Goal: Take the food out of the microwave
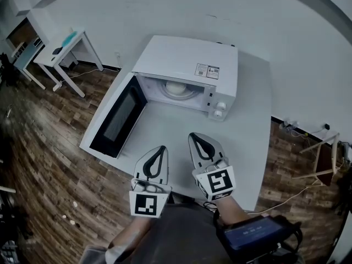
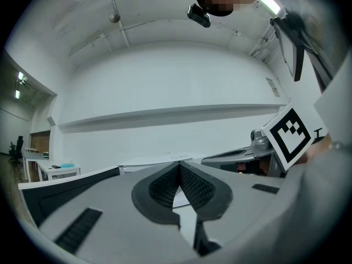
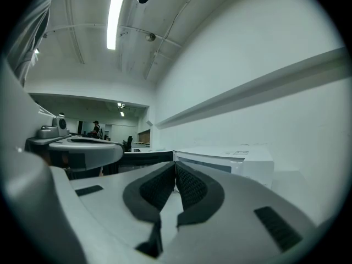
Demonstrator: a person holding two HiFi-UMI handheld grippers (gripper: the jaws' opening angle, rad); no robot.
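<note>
Microwave [image 1: 187, 65] at the table's [image 1: 250, 125] far edge is open, white dish [image 1: 178, 88] inside half hidden. Left gripper [image 1: 161, 148] and right gripper [image 1: 193, 137] both pinched shut, empty.

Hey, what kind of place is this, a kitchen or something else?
Probably an office or lab workspace, not a home kitchen: the microwave sits on a plain white table, white desks stand nearby, and the right gripper view shows an open room under a strip light.

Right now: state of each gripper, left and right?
Left gripper: closed, tips together, holding nothing.
Right gripper: closed, tips together, holding nothing.
</note>
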